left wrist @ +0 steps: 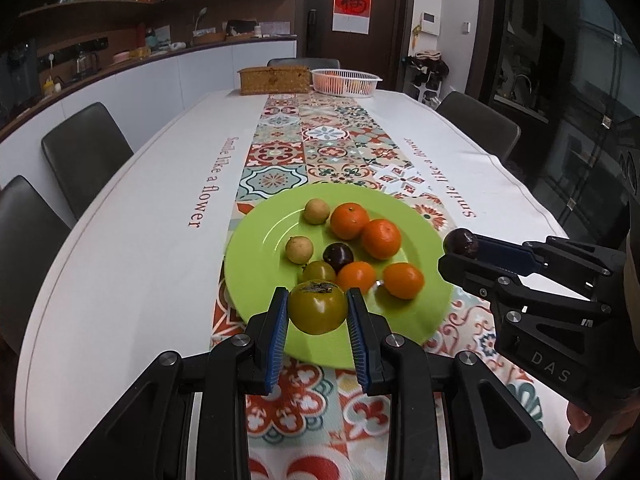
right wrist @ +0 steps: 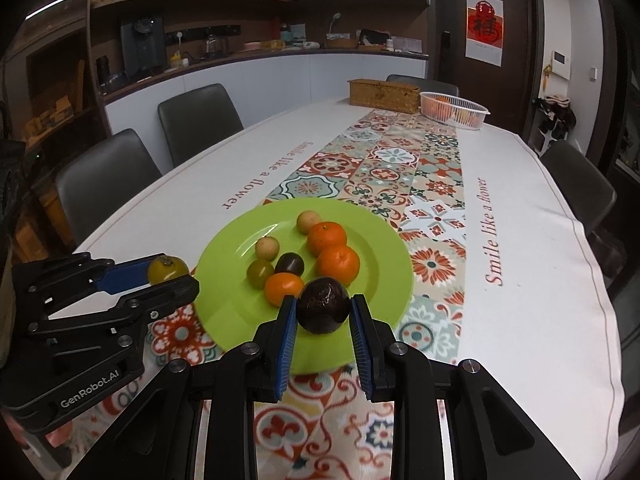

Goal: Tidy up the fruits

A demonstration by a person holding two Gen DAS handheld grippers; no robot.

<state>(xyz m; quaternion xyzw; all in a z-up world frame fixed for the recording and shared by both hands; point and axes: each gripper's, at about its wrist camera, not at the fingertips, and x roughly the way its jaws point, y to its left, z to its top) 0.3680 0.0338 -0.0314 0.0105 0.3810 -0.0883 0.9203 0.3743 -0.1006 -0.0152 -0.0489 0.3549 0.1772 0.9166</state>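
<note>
Left gripper (left wrist: pixel 318 312): While it hangs over the near rim of the plate, its blue pads are drawn in on a green persimmon (left wrist: pixel 318 307), one pad on each flank, calyx up. I judge the fruit is carried clear of the dish so it can be set among the others without knocking them.
Right gripper (right wrist: pixel 323 312): Just as narrow, its pads clamp a dark purple passion fruit (right wrist: pixel 323 305) by the sides, also above the near edge of the plate. From the left wrist view the same fruit shows at the tip of its fingers, lifted off the cloth.
Why two grips at once: Each hand carries one fruit, likely to bring both to the dish in a single trip.
Green plate (left wrist: pixel 256 240): It lies on the patterned runner (left wrist: pixel 280 152) in the middle of the white tablecloth (left wrist: pixel 140 220), just beyond both grippers. It serves as the gathering place, by my reading.
Fruit on the plate: Four tangerines (left wrist: pixel 349 221) sit on the right half, a second green persimmon (left wrist: pixel 319 272) and a second passion fruit (left wrist: pixel 338 256) touch in the middle, and two pale round fruits (left wrist: pixel 299 249) lie towards the left. The near part and left side of the plate are bare, which leaves room for the two held pieces.
Far end of the table: A woven box (left wrist: pixel 275 79) and a white plastic basket (left wrist: pixel 345 81) stand side by side, well apart from the plate; the basket holds something orange that I cannot identify.
</note>
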